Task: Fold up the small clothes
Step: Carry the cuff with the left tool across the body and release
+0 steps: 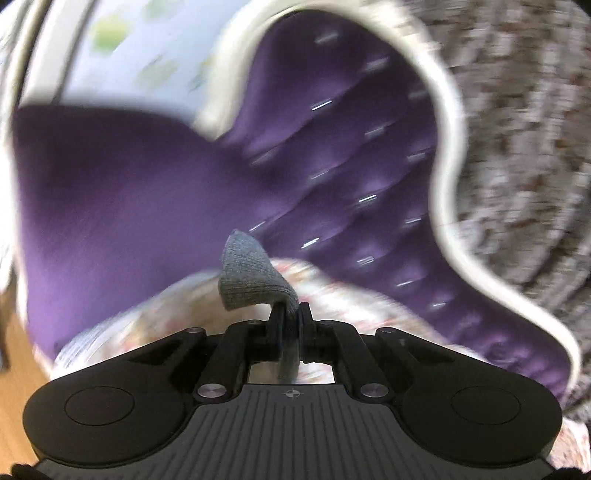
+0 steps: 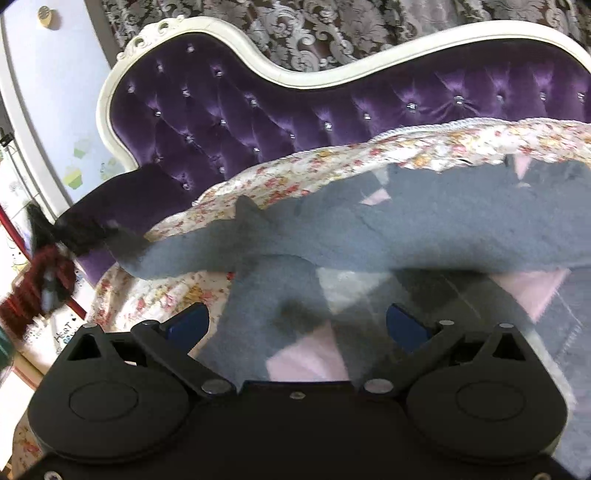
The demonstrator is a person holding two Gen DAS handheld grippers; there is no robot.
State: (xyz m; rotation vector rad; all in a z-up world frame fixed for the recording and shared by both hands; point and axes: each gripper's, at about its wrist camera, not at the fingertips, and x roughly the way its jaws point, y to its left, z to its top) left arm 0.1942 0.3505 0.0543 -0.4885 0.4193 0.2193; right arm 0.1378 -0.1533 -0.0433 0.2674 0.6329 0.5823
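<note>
A grey knitted garment (image 2: 424, 229) with pink patches lies stretched over the floral bedspread (image 2: 295, 166). My left gripper (image 1: 291, 314) is shut on a corner of the grey garment (image 1: 251, 273) and holds it lifted above the bedspread (image 1: 147, 317); that view is blurred by motion. My right gripper (image 2: 295, 325) is open, its blue-padded fingers (image 2: 188, 325) spread wide over the garment's near part, which drapes across the gripper body. The left gripper shows in the right wrist view (image 2: 74, 229) as a dark blur at the garment's far left end.
A purple tufted headboard (image 2: 258, 110) with a white carved frame stands behind the bed, and patterned curtains (image 2: 332, 29) hang behind it. A pale wall with green stickers (image 2: 77, 173) is at the left. Wooden floor (image 1: 18, 354) shows at lower left.
</note>
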